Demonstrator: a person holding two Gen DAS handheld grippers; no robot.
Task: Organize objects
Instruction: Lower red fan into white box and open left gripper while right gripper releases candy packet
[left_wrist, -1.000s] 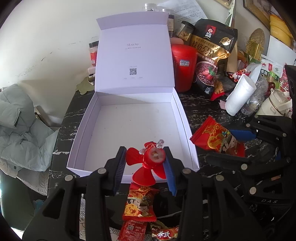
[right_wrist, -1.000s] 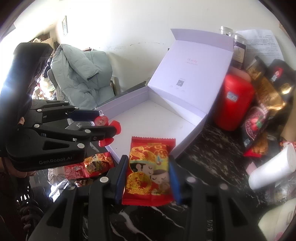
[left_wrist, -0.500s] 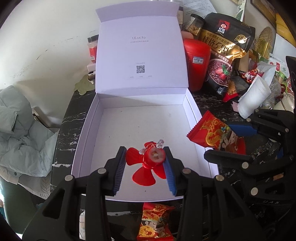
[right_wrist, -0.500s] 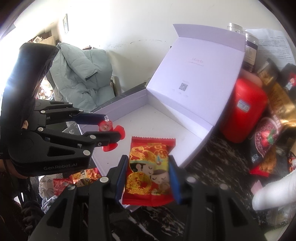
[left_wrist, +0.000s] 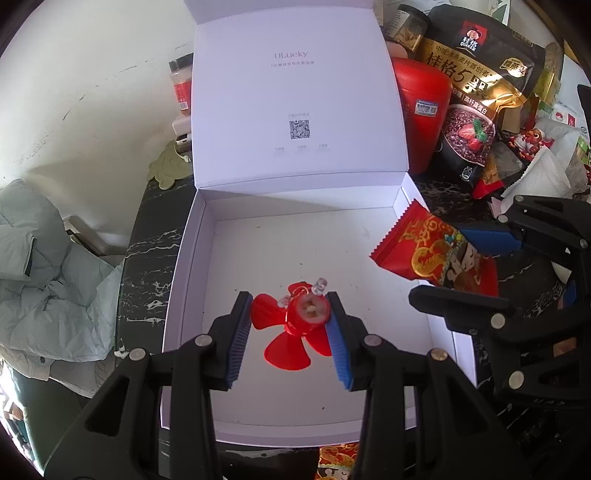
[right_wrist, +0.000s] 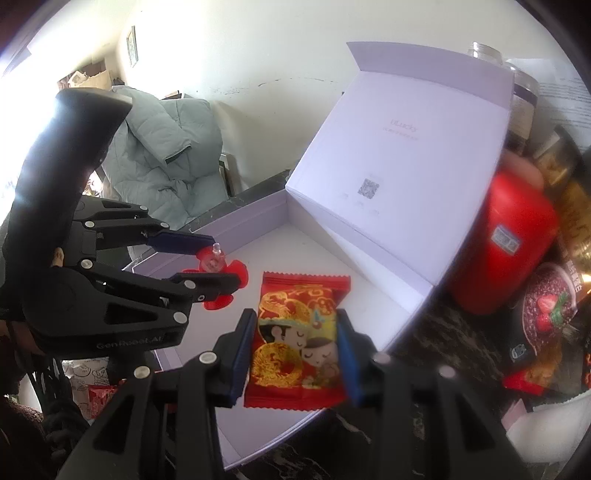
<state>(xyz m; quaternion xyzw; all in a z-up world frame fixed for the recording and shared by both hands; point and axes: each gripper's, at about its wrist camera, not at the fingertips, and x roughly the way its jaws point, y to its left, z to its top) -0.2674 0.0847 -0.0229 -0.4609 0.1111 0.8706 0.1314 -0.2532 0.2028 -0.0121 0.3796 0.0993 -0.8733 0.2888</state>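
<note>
The left gripper (left_wrist: 289, 334) pinches a small red plastic fan propeller (left_wrist: 295, 325) by its stiff hub above the open white cardboard box (left_wrist: 184, 266); its thin blades look light and fragile. The right gripper (right_wrist: 295, 354) clamps a soft, crinkly red foil snack packet (right_wrist: 299, 339) by its edges over the box's near corner.

One white box (left_wrist: 184, 258), one red fan (left_wrist: 295, 325), two visible candy packets (left_wrist: 432, 254) (one mostly hidden).

Red fan blade (left_wrist: 295, 328) & red candy packet (right_wrist: 297, 343), both above open white box (left_wrist: 184, 280)
</note>
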